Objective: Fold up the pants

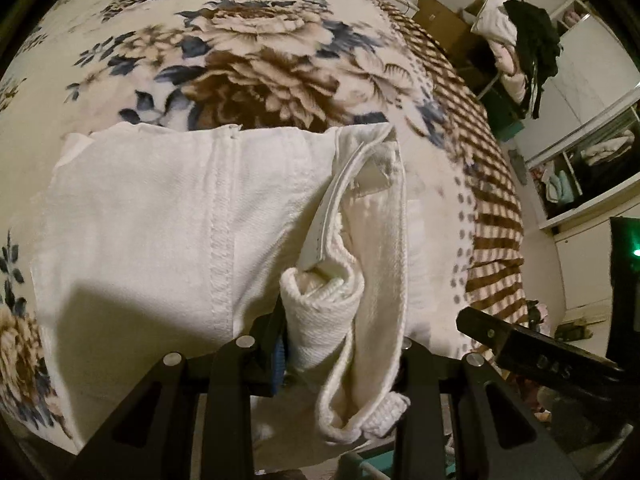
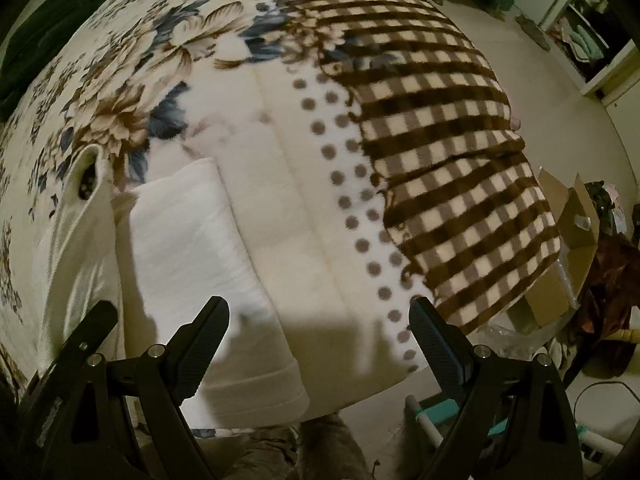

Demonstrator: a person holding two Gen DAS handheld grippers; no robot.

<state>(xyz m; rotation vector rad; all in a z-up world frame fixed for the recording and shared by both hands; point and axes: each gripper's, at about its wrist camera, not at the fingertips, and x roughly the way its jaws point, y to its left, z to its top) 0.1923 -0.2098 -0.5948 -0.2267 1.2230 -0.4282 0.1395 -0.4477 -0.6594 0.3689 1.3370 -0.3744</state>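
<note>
The white cotton pants (image 1: 168, 216) are showing plain white cloth with ribbed white seams. Beneath them, the cream plush blanket (image 1: 248, 48) is showing brown and beige flowers with dark blue leaves, grey dots (image 2: 352, 184) along one band, and a brown-and-cream checked border (image 2: 448, 152). The black tongs (image 2: 320, 344) are showing blue trim.

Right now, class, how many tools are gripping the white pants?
1. The left tool grips a bunched hem of the pants; the right tool hovers open above the blanket, holding nothing.

both wrist views look down closely, sharing the blanket (image 1: 248, 52).
</note>
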